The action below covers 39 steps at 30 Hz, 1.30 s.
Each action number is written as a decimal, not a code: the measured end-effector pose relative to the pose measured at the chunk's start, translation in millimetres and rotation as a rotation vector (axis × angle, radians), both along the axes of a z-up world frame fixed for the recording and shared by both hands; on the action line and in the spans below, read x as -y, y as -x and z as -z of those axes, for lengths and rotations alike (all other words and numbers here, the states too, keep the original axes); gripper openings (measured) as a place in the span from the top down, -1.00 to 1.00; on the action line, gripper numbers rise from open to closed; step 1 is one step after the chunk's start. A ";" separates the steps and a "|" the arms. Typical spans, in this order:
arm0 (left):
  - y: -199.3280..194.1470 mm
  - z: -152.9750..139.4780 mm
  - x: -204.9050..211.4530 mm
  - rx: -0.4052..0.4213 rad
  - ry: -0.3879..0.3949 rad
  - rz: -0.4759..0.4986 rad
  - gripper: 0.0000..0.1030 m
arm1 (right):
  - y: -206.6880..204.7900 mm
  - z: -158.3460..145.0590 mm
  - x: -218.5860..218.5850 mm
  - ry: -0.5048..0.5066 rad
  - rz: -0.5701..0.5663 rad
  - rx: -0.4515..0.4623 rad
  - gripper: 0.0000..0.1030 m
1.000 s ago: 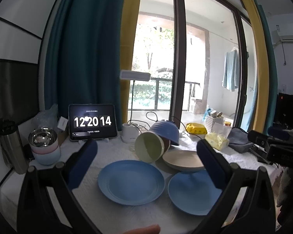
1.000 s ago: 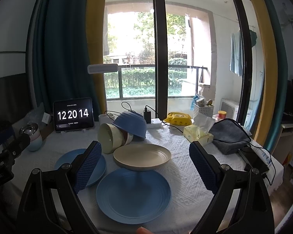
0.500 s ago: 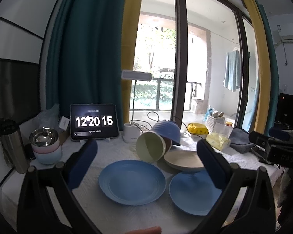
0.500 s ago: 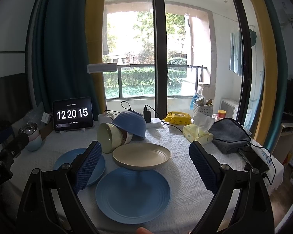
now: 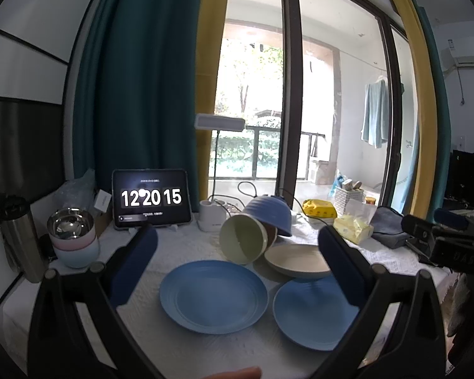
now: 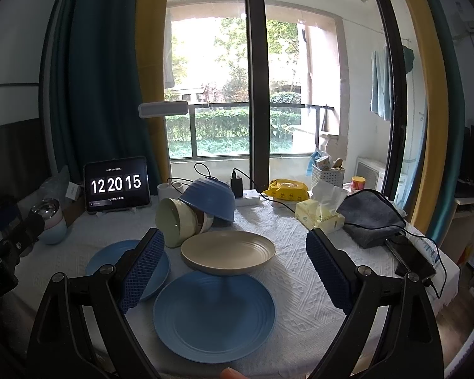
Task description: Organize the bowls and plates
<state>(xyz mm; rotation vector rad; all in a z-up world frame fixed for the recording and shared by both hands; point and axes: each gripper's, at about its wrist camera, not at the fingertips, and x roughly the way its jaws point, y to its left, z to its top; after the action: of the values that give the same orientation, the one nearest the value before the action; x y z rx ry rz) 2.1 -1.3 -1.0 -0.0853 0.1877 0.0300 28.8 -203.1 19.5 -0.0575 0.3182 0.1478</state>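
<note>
Three plates and a cluster of bowls lie loose on the white-clothed counter (image 6: 300, 271), and neither tool holds anything, so by my reading the sorting has not yet begun and the step in hand is choosing a first piece.

The left gripper (image 5: 237, 262) hovers above the counter with its fingers (image 5: 136, 262) spread wide and empty. Between them lies a blue plate (image 5: 213, 295), flat on the cloth. Just inside the right finger sits a second blue plate (image 5: 312, 312), with a beige plate (image 5: 295, 260) beyond it whose near edge overlaps the blue rim. Ahead of the fingers, a pale green bowl (image 5: 241, 242) lies tipped on its side, its mouth toward the camera, and a dark blue bowl (image 5: 268, 214) leans upside down on it.

The right gripper (image 6: 235, 268) is likewise spread and empty. Between its fingers (image 6: 328, 271) the beige plate (image 6: 227, 252) sits raised at a tilt over the far rim of the near blue plate (image 6: 213, 314); the other blue plate (image 6: 126, 268) is partly hidden behind the left finger. The green bowl (image 6: 177, 221) and blue bowl (image 6: 210, 199) rest beyond.

A likely next move is to lower one pair of fingers to a plate rim, probably the raised beige one, and pinch the edge squarely. Plates lying flat offer little lip, so a shallow approach angle seems needed.
</note>
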 end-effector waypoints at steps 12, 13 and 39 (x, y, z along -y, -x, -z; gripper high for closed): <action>-3.7 -2.0 2.3 -0.003 -0.005 0.003 -0.99 | -3.4 1.4 0.4 -0.004 0.005 -0.006 -0.83; -3.8 -2.0 2.3 -0.003 -0.005 0.003 -0.99 | -3.4 1.5 0.4 -0.004 0.005 -0.007 -0.82; -40.5 9.3 23.5 -0.065 -0.029 0.028 -0.99 | -30.4 20.2 14.1 -0.025 0.018 -0.068 -0.82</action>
<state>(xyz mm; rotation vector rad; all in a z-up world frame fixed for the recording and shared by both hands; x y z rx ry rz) 42.6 -24.8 -10.3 -0.0533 0.2532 0.0079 59.2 -217.2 -0.7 -0.0247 0.3845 0.1358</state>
